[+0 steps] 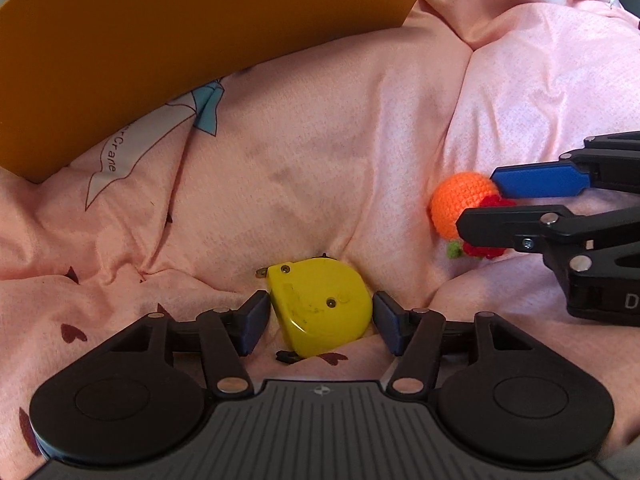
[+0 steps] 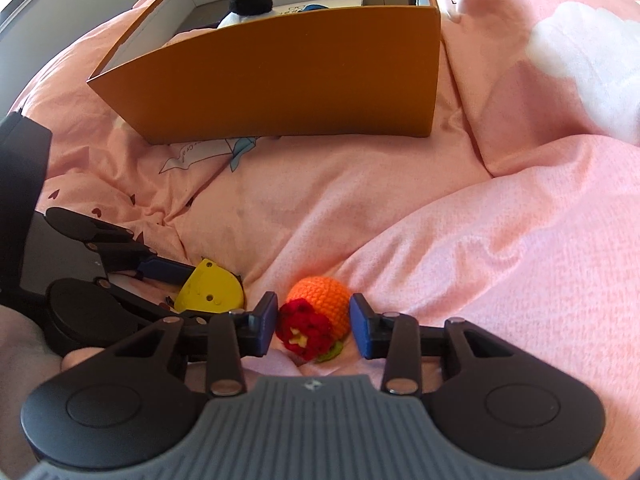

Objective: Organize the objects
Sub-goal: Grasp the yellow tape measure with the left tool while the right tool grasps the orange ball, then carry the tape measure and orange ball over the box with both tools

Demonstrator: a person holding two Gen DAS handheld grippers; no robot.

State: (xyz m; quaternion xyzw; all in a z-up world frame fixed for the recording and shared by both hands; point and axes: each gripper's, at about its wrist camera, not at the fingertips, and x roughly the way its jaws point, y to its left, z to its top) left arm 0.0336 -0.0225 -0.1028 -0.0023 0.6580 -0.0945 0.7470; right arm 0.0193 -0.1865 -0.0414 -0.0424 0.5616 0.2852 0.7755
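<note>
Left wrist: tape measure [image 1: 322, 306] between hand-held gripper [image 1: 320, 322].

A rumpled pink quilt [image 2: 500, 240] fills both views, printed with small dark hearts at lower left and a white-and-blue crane [image 1: 160, 140] at centre left. A white patch [image 2: 580, 48] shows at upper right.

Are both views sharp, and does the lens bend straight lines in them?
Left wrist view: the yellow tape measure is sharp, and the orange box edge curves strongly. Right wrist view: the crochet toy is sharp, the box walls bow, and the white patch on the bedding looks overexposed.
</note>
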